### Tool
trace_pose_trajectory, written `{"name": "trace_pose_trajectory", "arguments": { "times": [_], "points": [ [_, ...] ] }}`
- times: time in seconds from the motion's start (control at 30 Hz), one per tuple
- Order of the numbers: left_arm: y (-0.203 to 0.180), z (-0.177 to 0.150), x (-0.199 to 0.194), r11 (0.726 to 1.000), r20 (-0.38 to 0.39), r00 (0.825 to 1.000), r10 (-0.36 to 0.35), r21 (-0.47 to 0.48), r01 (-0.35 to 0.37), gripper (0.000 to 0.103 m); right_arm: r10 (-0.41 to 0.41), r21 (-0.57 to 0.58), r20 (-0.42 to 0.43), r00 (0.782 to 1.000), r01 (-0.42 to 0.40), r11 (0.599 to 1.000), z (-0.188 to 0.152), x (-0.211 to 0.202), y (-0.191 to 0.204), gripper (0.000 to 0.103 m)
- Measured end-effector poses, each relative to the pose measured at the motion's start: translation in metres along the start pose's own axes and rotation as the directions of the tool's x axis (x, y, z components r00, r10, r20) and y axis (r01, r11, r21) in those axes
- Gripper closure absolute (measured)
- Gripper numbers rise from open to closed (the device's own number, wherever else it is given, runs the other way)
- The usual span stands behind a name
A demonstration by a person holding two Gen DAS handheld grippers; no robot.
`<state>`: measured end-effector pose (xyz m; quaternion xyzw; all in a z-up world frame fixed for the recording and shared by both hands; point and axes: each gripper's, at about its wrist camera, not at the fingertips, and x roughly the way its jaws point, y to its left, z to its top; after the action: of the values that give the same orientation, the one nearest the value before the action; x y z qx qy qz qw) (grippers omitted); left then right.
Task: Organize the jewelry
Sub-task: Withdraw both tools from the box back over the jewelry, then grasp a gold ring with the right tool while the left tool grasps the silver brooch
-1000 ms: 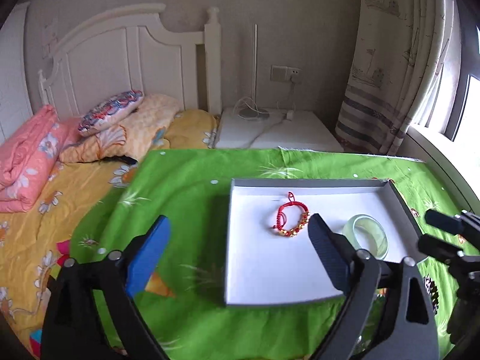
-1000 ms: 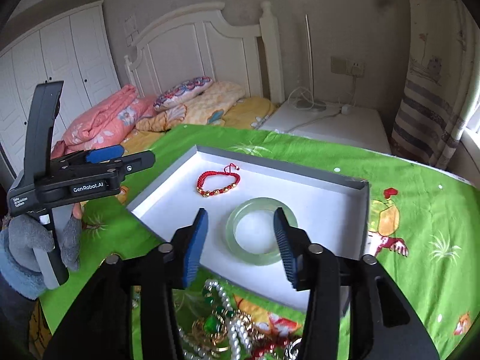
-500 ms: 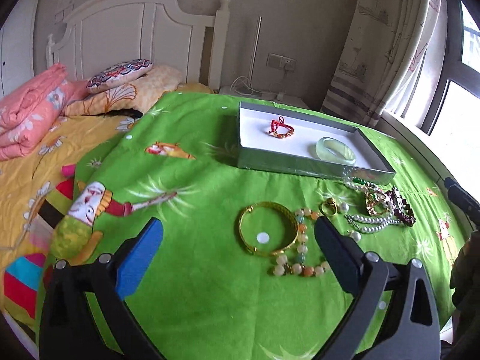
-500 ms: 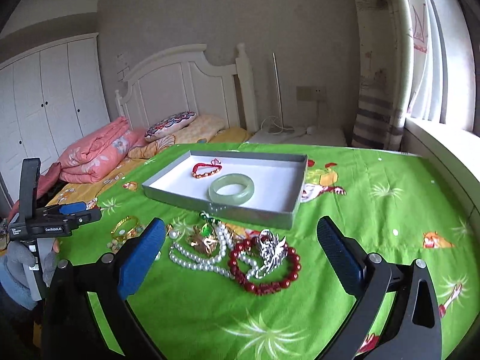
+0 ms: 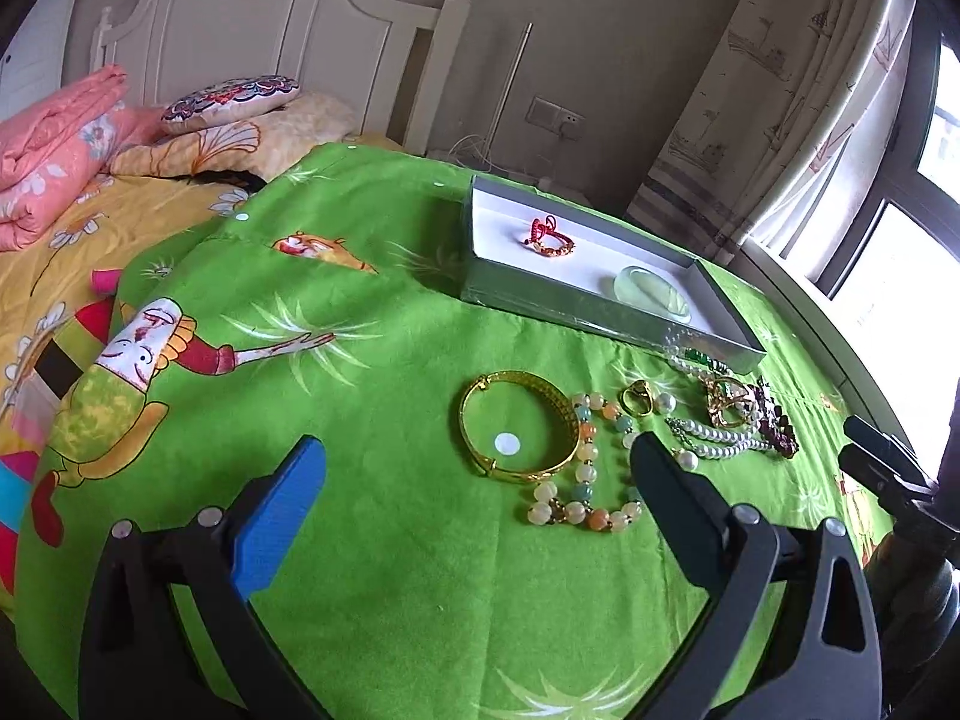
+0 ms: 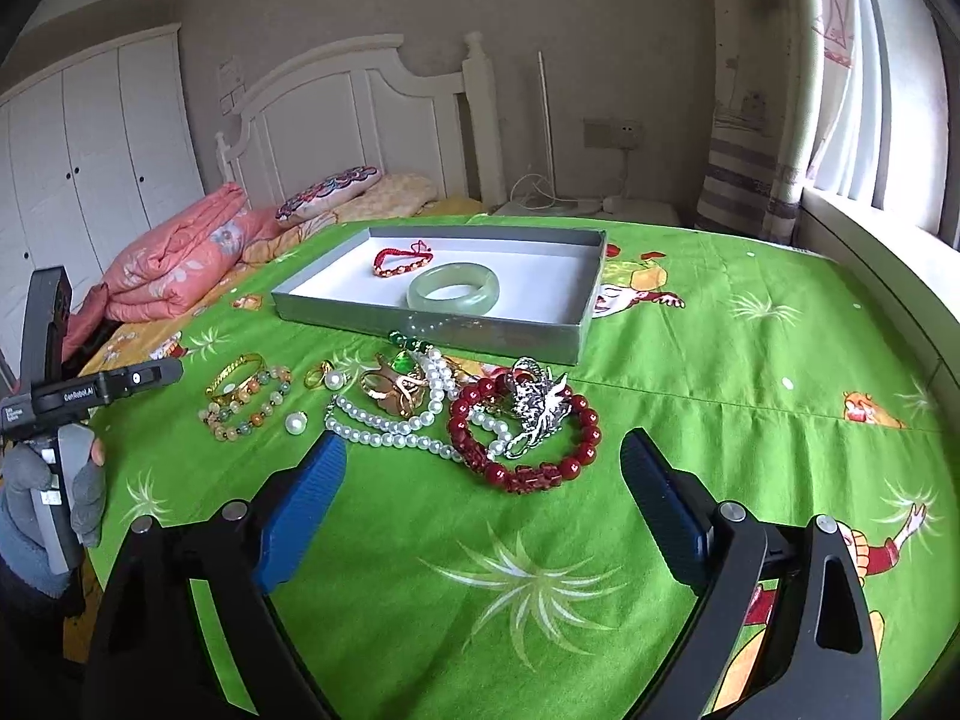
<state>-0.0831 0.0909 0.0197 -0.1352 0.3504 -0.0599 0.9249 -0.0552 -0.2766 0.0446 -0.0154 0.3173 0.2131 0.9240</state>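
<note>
A grey tray (image 6: pixel 432 321) (image 5: pixel 576 303) with a white floor lies on the green cloth. In it are a red cord bracelet (image 6: pixel 401 259) (image 5: pixel 549 237) and a pale green jade bangle (image 6: pixel 453 295) (image 5: pixel 654 293). In front of it lie a gold bangle (image 5: pixel 519 427) (image 6: pixel 235 379), a pastel bead bracelet (image 5: pixel 585 480), a gold ring (image 5: pixel 637 397), a pearl string (image 6: pixel 390 426), a silver ornament (image 6: pixel 534 405) and a dark red bead bracelet (image 6: pixel 528 441). My left gripper (image 5: pixel 477 489) is open and empty, just short of the gold bangle. My right gripper (image 6: pixel 483 483) is open and empty, just short of the red beads.
The green cloth (image 6: pixel 720 420) covers the bed's foot. Pink quilts (image 6: pixel 174 258) and pillows (image 5: pixel 231 99) lie by the white headboard (image 5: pixel 270 18). A white bedside table (image 6: pixel 588 207) and curtains (image 6: pixel 774 120) stand at the back right. The window sill (image 6: pixel 888 264) runs along the right.
Both grippers have pulled back from the tray toward the near side of the bed, and the right one has opened wide. The loose jewelry pile has come into view.
</note>
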Motion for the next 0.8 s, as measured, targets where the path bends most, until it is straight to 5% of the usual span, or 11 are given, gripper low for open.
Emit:
{"name": "trace_pose_trajectory", "arguments": {
  "times": [0.1,0.23,0.37,0.67,0.8],
  "points": [
    [-0.002,0.000,0.003,1.000,-0.020,1.000,-0.007,0.009,0.007,0.003,-0.028,-0.143,-0.029,0.999,0.023,0.989,0.011,0.013,0.024,0.020],
    [-0.001,0.000,0.003,1.000,-0.020,1.000,-0.017,0.002,0.017,0.003,0.057,-0.349,-0.109,0.992,-0.092,0.933,0.027,0.044,0.049,0.057],
    [-0.002,0.000,0.003,1.000,-0.019,1.000,-0.023,0.008,0.023,0.003,0.062,-0.477,-0.209,0.976,-0.158,0.865,0.031,0.073,0.056,0.063],
    [-0.002,0.000,0.005,1.000,-0.035,0.999,-0.029,0.005,0.029,0.003,0.148,-0.555,-0.273,0.951,-0.281,0.783,0.032,0.094,0.062,0.081],
    [-0.001,0.000,0.006,1.000,-0.041,0.999,-0.027,-0.003,0.026,0.003,0.187,-0.499,-0.230,0.955,-0.280,0.820,0.035,0.091,0.061,0.090]
  ]
}}
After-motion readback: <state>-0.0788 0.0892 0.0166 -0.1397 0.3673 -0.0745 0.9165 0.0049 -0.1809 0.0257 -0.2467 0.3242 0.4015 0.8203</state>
